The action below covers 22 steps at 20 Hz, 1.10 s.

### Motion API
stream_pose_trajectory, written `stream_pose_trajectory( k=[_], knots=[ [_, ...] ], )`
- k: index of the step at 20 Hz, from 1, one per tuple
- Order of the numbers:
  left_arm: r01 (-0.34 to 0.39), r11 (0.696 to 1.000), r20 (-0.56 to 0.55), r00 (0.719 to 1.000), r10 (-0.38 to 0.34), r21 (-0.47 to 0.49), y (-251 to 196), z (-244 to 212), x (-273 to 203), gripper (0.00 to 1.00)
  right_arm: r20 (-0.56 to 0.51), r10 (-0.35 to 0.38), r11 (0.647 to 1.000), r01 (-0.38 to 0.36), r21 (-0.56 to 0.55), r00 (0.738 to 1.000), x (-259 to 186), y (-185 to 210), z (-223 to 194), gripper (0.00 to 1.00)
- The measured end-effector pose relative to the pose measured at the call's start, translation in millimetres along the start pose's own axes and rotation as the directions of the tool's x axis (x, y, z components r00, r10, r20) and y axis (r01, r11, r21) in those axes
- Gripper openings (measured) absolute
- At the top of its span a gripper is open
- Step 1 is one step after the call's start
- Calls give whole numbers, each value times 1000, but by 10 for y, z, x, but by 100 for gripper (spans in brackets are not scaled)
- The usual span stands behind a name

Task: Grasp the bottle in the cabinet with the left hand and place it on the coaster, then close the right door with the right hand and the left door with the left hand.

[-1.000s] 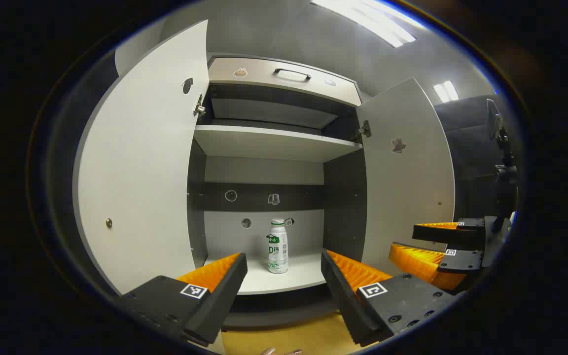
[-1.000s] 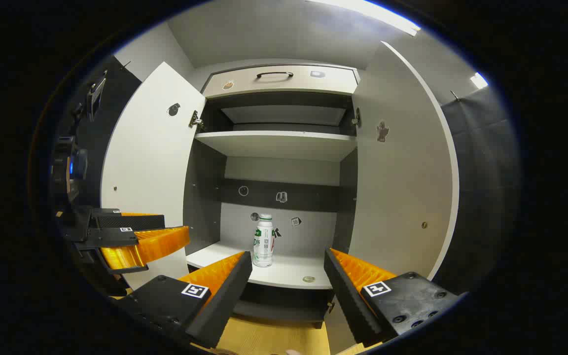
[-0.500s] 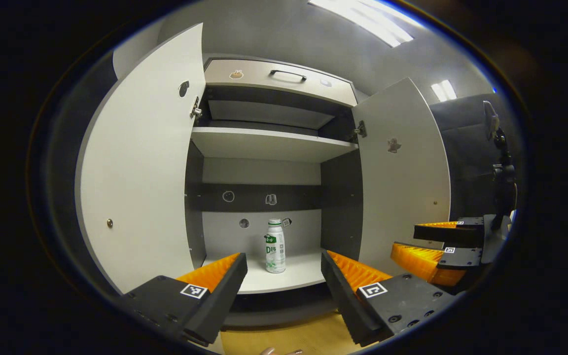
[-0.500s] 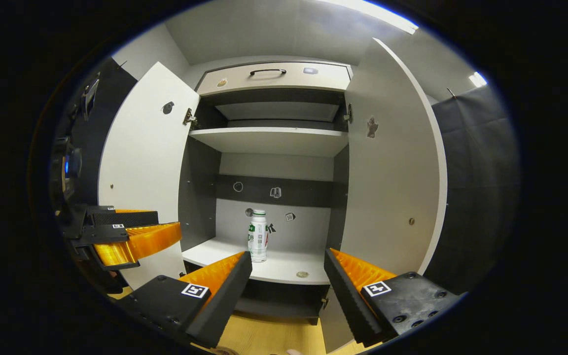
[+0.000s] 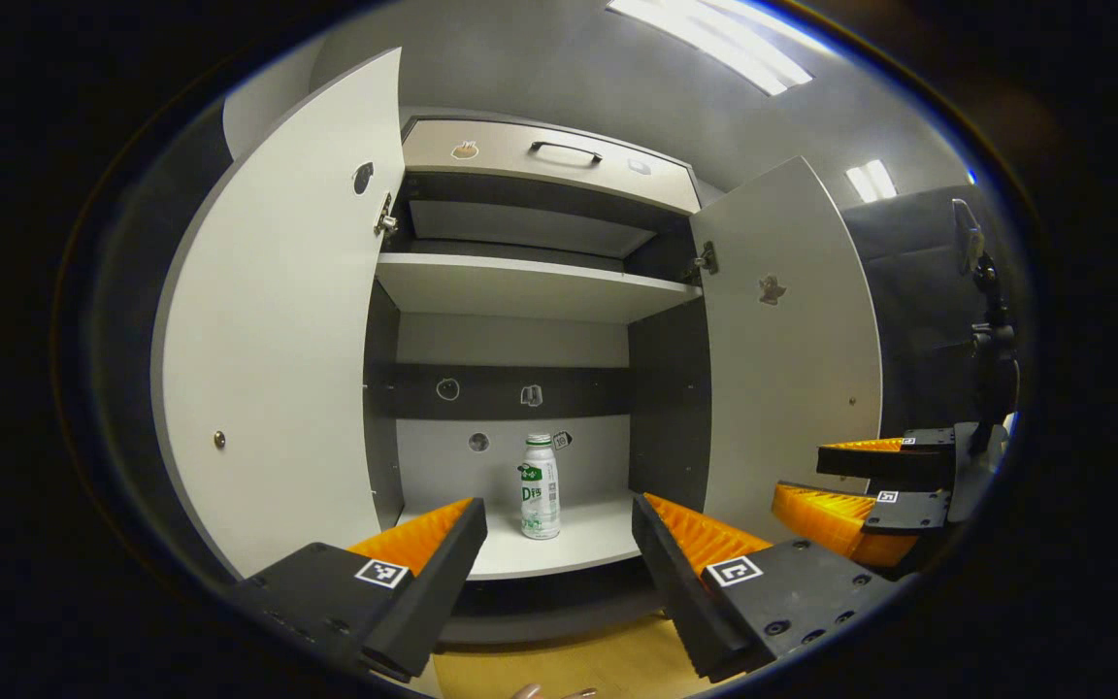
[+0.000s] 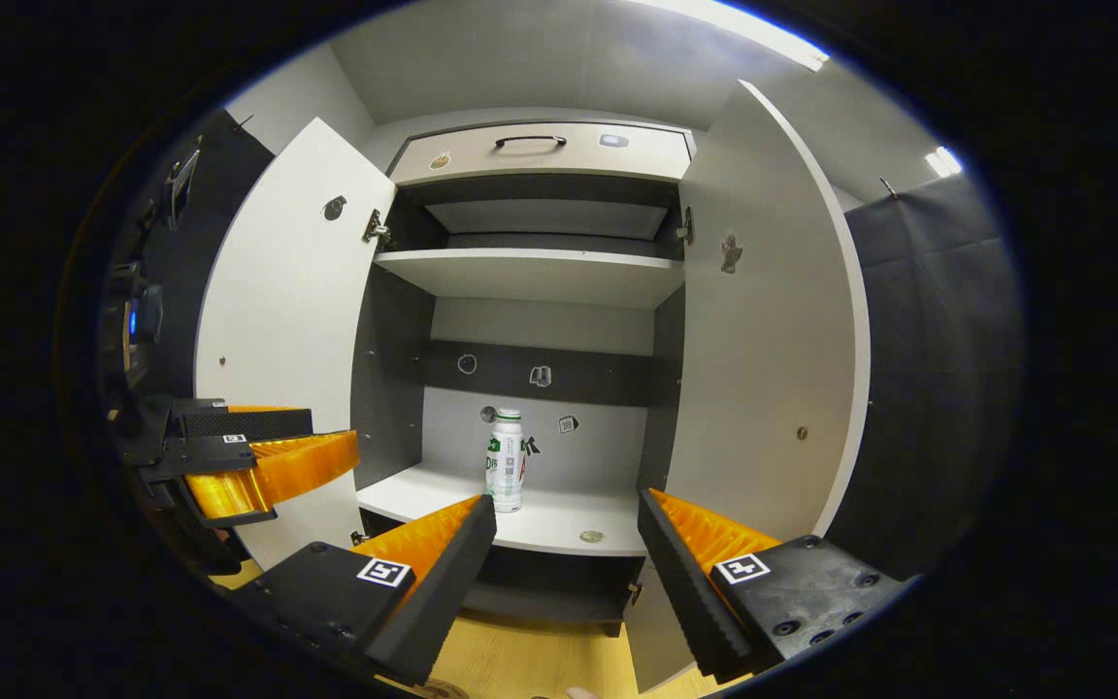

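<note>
The small round object (image 6: 591,536) near the front edge of the lower shelf (image 6: 540,524) is too small to identify; it may be the coaster, but this cannot be confirmed. The stickers on the cabinet back panel are too small to make out.

The cabinet (image 5: 520,291) stands open, with the left door (image 5: 278,330) and right door (image 5: 792,349) both swung outward. A drawer with a dark handle (image 5: 566,149) sits above the upper shelf (image 5: 520,286). The floor below (image 6: 520,660) is light wood-toned. Ceiling light strips (image 5: 705,44) are lit overhead.

The bottle (image 5: 541,486) stands upright on the lower shelf, near the back panel and clear of both side walls, with open shelf around it.

The left hand-held gripper (image 5: 559,544) is spread wide, holding nothing, well short of the shelf and lined up with the bottle. The right hand-held gripper (image 6: 567,544) is likewise spread and empty, in front of the cabinet. In the left gripper view it sits beside the right door's lower edge.
</note>
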<state>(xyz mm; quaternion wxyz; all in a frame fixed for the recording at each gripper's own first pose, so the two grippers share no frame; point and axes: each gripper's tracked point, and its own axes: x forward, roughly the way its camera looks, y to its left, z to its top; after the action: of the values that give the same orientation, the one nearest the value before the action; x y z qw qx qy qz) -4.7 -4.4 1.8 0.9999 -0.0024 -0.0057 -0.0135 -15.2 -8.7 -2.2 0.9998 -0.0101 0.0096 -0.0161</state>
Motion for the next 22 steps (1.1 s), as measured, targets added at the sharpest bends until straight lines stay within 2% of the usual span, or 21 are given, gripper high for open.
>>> stream_pose_trajectory(
  k=[8,14,18,22],
  knots=[
    [49,999,-14,999,-49,10,79,-91,196,95,0,-56,998,56,-19,998,-124,23,6,98],
    [62,998,-41,997,-63,-10,116,-311,664,95,12,-55,996,56,-63,998,-81,39,-17,98],
    [47,998,-37,998,-46,30,142,-424,1190,96,54,9,998,-5,-69,998,198,75,19,98],
    [39,998,-41,998,-37,58,111,-568,1727,94,47,63,994,-58,-93,997,528,25,-83,98]
  ],
)
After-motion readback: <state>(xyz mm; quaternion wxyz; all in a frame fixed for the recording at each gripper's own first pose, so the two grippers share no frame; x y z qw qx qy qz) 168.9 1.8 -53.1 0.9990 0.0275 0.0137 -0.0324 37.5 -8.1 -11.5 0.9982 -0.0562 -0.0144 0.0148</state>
